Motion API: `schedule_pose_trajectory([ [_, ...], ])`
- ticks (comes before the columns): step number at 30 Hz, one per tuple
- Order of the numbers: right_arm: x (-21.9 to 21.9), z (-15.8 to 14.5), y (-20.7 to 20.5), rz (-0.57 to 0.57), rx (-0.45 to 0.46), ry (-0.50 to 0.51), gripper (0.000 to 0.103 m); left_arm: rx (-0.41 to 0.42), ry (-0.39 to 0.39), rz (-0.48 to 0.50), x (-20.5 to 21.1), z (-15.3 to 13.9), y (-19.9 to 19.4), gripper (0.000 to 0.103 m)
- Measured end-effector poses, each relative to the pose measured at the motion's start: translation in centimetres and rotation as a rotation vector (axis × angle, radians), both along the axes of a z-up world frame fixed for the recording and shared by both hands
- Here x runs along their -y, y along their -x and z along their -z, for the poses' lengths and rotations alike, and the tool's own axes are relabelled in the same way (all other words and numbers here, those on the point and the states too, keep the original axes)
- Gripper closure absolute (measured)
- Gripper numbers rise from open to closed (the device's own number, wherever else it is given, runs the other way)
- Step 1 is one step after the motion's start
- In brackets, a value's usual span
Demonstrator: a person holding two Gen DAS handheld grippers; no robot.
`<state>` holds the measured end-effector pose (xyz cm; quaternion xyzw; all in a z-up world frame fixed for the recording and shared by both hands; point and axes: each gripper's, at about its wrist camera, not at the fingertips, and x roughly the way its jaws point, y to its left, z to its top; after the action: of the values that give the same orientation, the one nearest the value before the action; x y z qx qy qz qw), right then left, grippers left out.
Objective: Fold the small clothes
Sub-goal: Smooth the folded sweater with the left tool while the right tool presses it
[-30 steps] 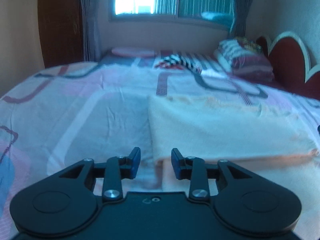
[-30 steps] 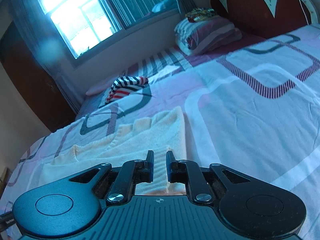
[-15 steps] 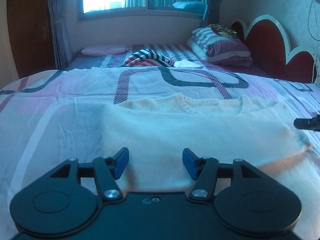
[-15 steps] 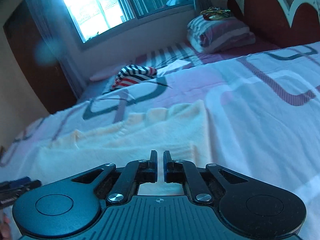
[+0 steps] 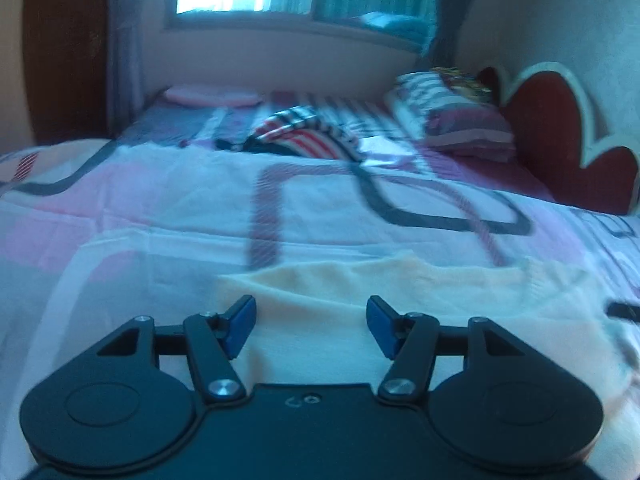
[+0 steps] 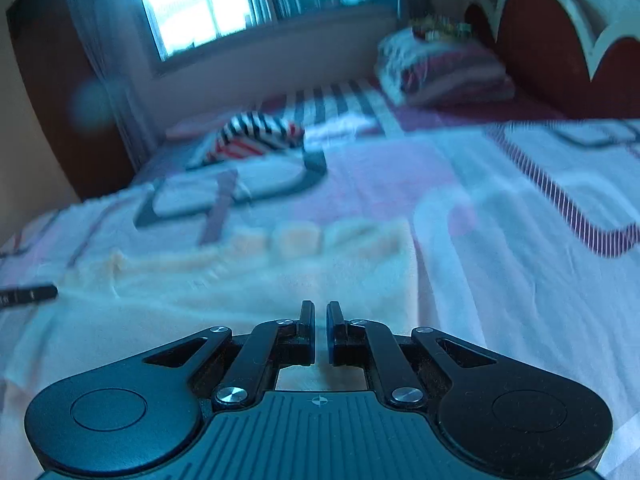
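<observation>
A cream knitted garment [image 5: 360, 284] lies flat on the patterned bedspread [image 5: 160, 216], its scalloped far edge towards the pillows. My left gripper [image 5: 311, 320] hovers over the garment's near left part, open, with nothing between its blue pads. In the right wrist view the same garment [image 6: 240, 280] spreads ahead and to the left. My right gripper [image 6: 320, 320] stands shut just above its right side, and no cloth shows pinched between the pads. Each view catches the other gripper's dark tip at its edge: the right gripper's tip [image 5: 624, 311] and the left gripper's tip [image 6: 28, 295].
A crumpled red, white and black striped garment [image 5: 304, 136] lies farther up the bed. Stacked striped pillows [image 5: 452, 120] rest against a dark red scalloped headboard [image 5: 560, 132]. A bright window [image 6: 192, 4] and a dark wardrobe stand beyond the bed.
The left jaws have widened and that gripper has slid across the garment from its left edge. The right jaws have closed from a narrow gap, and that gripper has rolled level.
</observation>
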<state>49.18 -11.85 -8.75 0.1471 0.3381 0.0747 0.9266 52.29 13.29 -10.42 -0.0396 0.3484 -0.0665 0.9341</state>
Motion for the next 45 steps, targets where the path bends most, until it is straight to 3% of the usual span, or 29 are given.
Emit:
schedule_pose_trajectory([
  [2, -2.7, -0.1, -0.8, -0.064, -0.009, -0.066, 0.096, 0.017, -0.02, 0.047, 3.1, -0.1, 0.8, 0.043],
  [5, -7.3, 0.7, -2.0, -0.146, -0.05, -0.066, 0.056, -0.013, -0.044, 0.087, 6.8, 0.7, 1.1, 0.043],
  [8, -9.0, 1.5, -1.8, -0.191, -0.063, 0.019, 0.056, -0.008, -0.128, 0.094, 7.8, 1.9, 1.8, 0.041],
  [9, -8.6, 1.6, -1.5, -0.187, -0.056, 0.056, 0.062, 0.001, -0.141, 0.093, 7.2, 2.0, 2.1, 0.041],
  [12, -5.0, 2.0, -0.7, -0.077, -0.059, 0.163, 0.067, 0.014, -0.16, 0.053, 3.9, 2.0, 3.0, 0.04],
  [14, -2.1, 2.4, -0.3, -0.021, -0.068, 0.148, 0.069, 0.0, -0.141, 0.011, 1.5, 1.9, 3.5, 0.037],
  [17, -1.9, 1.4, 0.1, -0.009, -0.054, 0.146, 0.072, -0.022, -0.108, -0.026, 0.9, 1.1, 3.5, 0.039],
  [21, -5.1, 0.1, 2.2, -0.102, -0.004, 0.097, 0.072, 0.025, -0.061, -0.001, 3.9, -0.5, 5.4, 0.039],
  [26, -8.9, 1.1, 4.4, -0.182, -0.025, 0.115, 0.072, 0.014, -0.139, 0.1, 9.1, 0.7, 6.8, 0.039],
  [29, -6.8, 1.6, 5.0, -0.15, -0.032, 0.124, 0.072, -0.006, -0.153, 0.074, 8.1, 1.6, 6.9, 0.037],
  [31, -3.7, 1.4, 6.0, -0.047, -0.022, 0.171, 0.072, -0.007, -0.152, 0.027, 6.0, 1.7, 7.1, 0.036],
  [33, -0.1, 1.7, 6.5, 0.027, -0.046, 0.144, 0.074, -0.012, -0.163, -0.012, 4.1, 1.6, 7.3, 0.036],
  [35, 1.7, 1.7, 6.4, 0.024, -0.055, 0.095, 0.092, -0.029, -0.152, -0.039, 3.2, 1.5, 7.1, 0.036],
  [36, 1.8, 1.6, 6.2, 0.014, -0.059, 0.097, 0.094, -0.034, -0.145, -0.045, 3.1, 1.4, 6.9, 0.036],
  [40, 1.3, 0.3, 6.7, -0.001, -0.015, 0.136, 0.094, -0.023, -0.188, -0.051, 4.4, 0.9, 7.3, 0.038],
  [42, 1.4, 1.3, 6.3, -0.018, -0.062, 0.141, 0.094, -0.046, -0.229, -0.05, 4.9, 1.4, 7.2, 0.036],
  [45, 2.1, 1.5, 6.0, -0.043, -0.065, 0.117, 0.094, -0.06, -0.228, -0.063, 4.9, 1.2, 6.9, 0.035],
])
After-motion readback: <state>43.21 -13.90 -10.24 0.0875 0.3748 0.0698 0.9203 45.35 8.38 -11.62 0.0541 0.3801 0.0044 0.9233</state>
